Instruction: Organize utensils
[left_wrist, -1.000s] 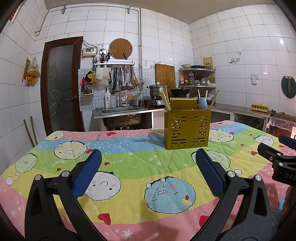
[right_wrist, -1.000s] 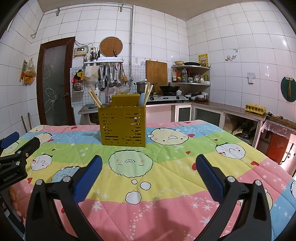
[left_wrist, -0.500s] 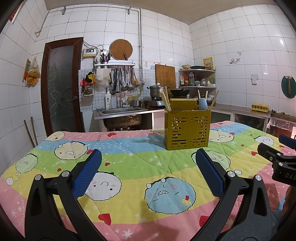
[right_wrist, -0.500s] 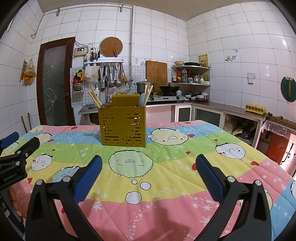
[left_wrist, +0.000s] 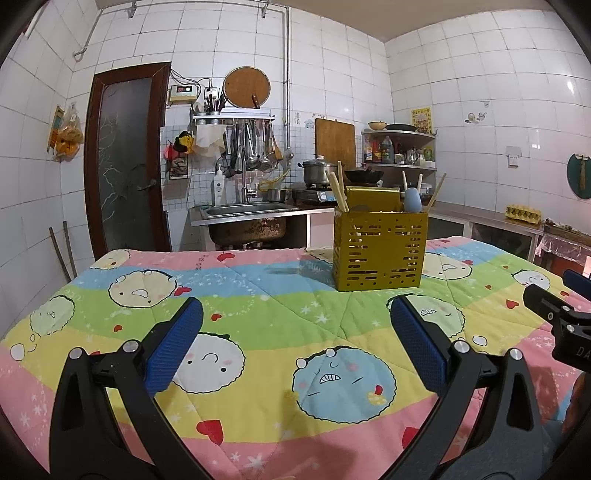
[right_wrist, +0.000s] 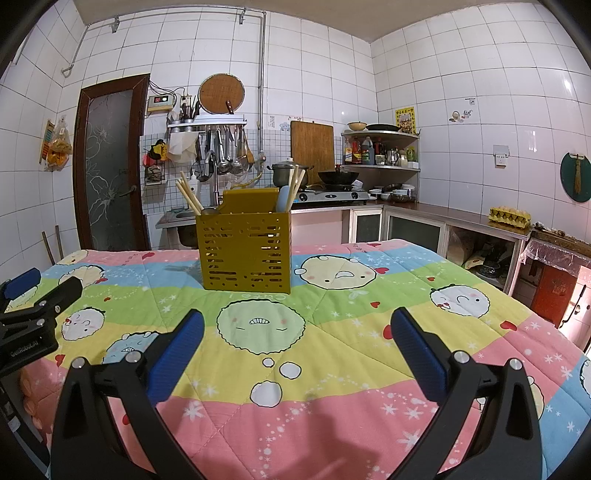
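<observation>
A yellow perforated utensil holder (left_wrist: 379, 251) stands upright on the far part of the quilt-covered table; it also shows in the right wrist view (right_wrist: 244, 250). Wooden chopsticks (left_wrist: 338, 191) and a blue spoon (left_wrist: 412, 199) stick out of its top. My left gripper (left_wrist: 295, 347) is open and empty, low over the near part of the table, well short of the holder. My right gripper (right_wrist: 295, 350) is open and empty too, to the right of the left one. No loose utensils show on the quilt.
The colourful cartoon quilt (left_wrist: 258, 306) covers the whole table. Behind it are a steel sink (left_wrist: 251, 214), a stove with a pot and wok (right_wrist: 332, 184), hanging ladles (right_wrist: 221, 155) and a counter with an egg carton (right_wrist: 509, 216) on the right.
</observation>
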